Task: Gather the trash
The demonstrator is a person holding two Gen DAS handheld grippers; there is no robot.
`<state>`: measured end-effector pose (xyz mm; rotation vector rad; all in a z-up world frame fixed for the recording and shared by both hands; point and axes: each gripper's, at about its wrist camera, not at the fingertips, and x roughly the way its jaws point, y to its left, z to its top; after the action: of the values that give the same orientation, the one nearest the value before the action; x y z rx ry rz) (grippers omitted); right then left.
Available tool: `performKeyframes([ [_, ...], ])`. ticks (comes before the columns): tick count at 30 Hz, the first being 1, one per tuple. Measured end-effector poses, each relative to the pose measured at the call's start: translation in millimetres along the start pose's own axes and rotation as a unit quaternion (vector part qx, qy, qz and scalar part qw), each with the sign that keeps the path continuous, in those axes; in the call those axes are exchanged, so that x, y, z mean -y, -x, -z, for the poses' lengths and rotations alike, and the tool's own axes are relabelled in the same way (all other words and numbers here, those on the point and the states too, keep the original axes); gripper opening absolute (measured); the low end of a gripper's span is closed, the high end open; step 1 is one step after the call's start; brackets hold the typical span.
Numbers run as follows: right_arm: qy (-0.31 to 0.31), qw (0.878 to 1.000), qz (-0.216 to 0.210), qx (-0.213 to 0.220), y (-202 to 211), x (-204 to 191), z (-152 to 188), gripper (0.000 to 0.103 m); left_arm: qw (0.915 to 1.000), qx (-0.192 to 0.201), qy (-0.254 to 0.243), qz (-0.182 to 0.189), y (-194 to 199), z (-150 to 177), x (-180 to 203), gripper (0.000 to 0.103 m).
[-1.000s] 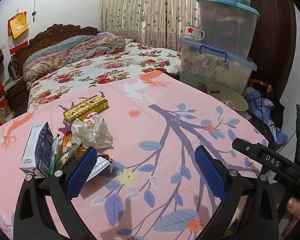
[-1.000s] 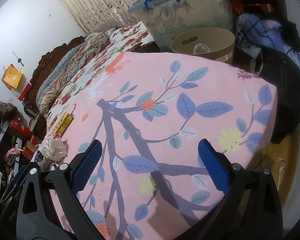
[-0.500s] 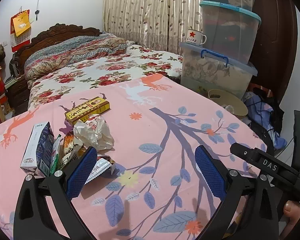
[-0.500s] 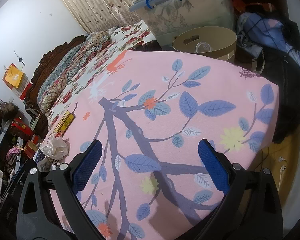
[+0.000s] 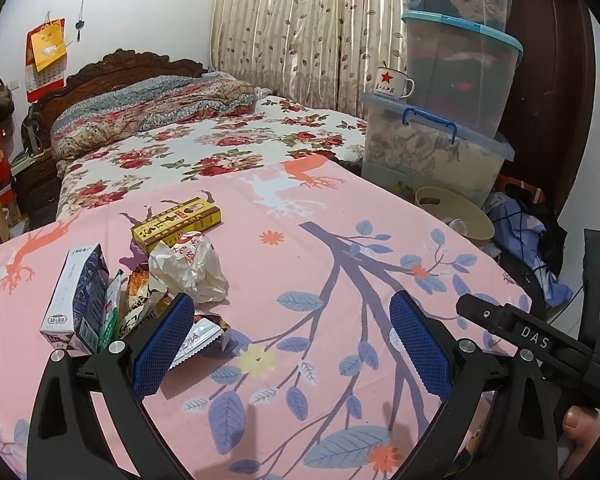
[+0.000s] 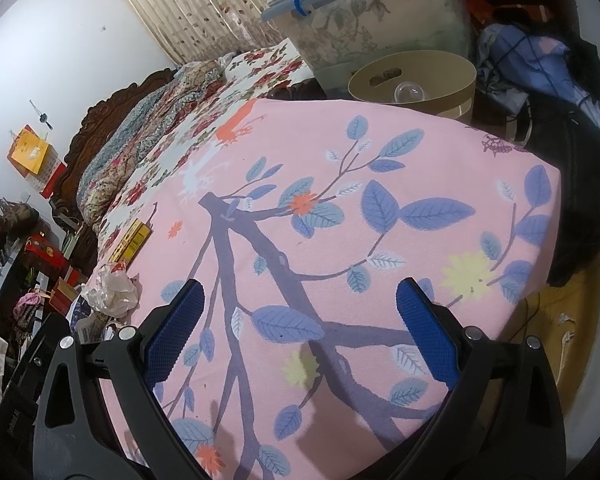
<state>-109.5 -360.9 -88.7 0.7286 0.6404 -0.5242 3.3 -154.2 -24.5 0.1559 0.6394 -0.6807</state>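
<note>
Grippers nearest: left gripper (image 5: 290, 344) spread wide, empty, above pink sheet (image 5: 308, 264); right gripper (image 6: 298, 334) equally wide, empty, over the sheet's corner. Just beyond the left finger (image 5: 160, 344), trash heaped on the sheet: foil wrapper (image 5: 202, 336) touching the finger's far side, carton (image 5: 78, 292) upright at left, crumpled bag (image 5: 188, 268) behind, yellow box (image 5: 176, 224) farther back. Past the sheet's far edge, tan bin (image 5: 456, 216) on the floor. Farther still, stacked tubs (image 5: 440, 148), mug (image 5: 392, 84), floral bed (image 5: 220, 140), curtain (image 5: 292, 28).
</note>
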Motion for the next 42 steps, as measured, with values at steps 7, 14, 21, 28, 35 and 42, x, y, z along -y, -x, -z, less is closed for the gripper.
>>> performKeyframes([
  [7, -0.001, 1.000, -0.003, -0.005, -1.5, 1.6, 1.6, 0.096, 0.9999, 0.009, -0.009, -0.003, 2.6, -1.3, 1.6, 0.094],
  [14, 0.010, 1.000, -0.010, -0.003, -0.2, -1.6, 2.3, 0.096, 0.9997, 0.015, -0.016, -0.008, 2.3, -0.1, 3.1, 0.094],
  [21, 0.008, 1.000, -0.011, -0.007, -1.7, -2.4, 3.4, 0.096, 0.9999, 0.015, 0.002, -0.003, 3.4, -2.0, -2.6, 0.094],
  [28, 0.012, 1.000, -0.012, -0.006, -1.5, -3.1, 3.0, 0.096, 0.9998, 0.017, -0.008, -0.012, 6.9, -5.3, -2.3, 0.094],
  [35, 0.012, 1.000, -0.012, -0.005, -1.4, -3.2, 2.8, 0.096, 0.9998, 0.018, -0.006, -0.008, 10.9, -7.4, -3.9, 0.094],
  [42, 0.016, 1.000, -0.014, -0.005, -2.0, -3.7, 4.2, 0.096, 0.9997, 0.020, -0.009, -0.013, 13.8, -8.5, -3.7, 0.094],
])
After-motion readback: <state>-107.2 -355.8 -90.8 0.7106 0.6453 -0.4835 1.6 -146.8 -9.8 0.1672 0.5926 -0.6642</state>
